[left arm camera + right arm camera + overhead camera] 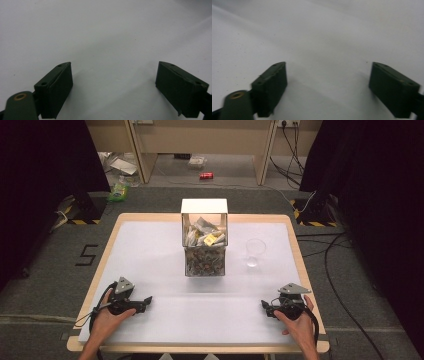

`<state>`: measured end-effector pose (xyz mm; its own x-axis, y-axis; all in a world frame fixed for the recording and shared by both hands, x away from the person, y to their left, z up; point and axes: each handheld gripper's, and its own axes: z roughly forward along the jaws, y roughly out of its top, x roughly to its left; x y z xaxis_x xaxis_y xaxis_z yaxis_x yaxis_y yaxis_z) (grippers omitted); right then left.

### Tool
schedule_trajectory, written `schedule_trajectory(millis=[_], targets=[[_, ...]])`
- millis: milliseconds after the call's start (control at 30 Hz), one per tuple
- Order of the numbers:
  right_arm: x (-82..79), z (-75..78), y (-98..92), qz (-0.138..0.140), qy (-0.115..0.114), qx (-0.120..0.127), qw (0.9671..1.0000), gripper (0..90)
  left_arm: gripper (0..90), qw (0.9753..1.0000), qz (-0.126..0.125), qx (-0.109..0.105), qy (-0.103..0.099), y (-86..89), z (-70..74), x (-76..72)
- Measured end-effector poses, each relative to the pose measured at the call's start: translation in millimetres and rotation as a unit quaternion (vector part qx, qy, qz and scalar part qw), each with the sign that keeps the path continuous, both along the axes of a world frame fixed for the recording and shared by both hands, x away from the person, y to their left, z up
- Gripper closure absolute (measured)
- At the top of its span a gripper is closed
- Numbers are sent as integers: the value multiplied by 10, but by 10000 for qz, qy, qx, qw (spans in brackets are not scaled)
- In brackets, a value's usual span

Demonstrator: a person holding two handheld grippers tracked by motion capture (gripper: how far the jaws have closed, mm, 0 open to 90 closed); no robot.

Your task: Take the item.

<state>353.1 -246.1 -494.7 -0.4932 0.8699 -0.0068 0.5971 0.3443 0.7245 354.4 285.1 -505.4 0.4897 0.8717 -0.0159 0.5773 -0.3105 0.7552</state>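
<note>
both grippers idle on white table point(150, 245), left gripper point(146, 300) and right gripper point(265, 306) jaws wide, empty. likely start step; clear packet-filled box point(205, 251) mid-table, clear plastic cup point(255, 252) just right. next probably a reach forward.

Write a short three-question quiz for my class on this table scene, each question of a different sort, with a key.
1. True or false: the clear cup stands inside the clear box of packets.
2. Multiple choice: the left claw is A) shut on a packet, B) open over bare white table, C) shut on the cup.
3. Fill in: the right claw has its jaws ____, with nothing between them.

Key
1. False: the cup stands on the table beside the box, toward the right claw's side, apart from it.
2. B.
3. Open.
</note>
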Motion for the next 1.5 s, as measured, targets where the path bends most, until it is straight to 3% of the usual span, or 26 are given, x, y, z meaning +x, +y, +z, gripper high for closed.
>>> schedule_trajectory(millis=[67,233,433,767,1300,1500], targets=[[-5,8,2,1,-17,-21,10000,148,133,10000,0,0,-2,0,0,0],[-16,37,13,-25,-96,-45,9999,158,133,10000,-2,0,3,1,0,0],[-29,152,50,-32,-419,68,9991,156,132,10000,1,-2,1,0,0,0],[-27,440,183,121,-719,286,9969,171,131,10000,-1,0,3,0,0,2],[128,795,495,460,-1003,322,9934,214,129,10000,-5,-7,10,0,-2,6],[188,1015,611,505,-1190,382,9909,239,129,10000,-5,3,4,-2,-2,4]])
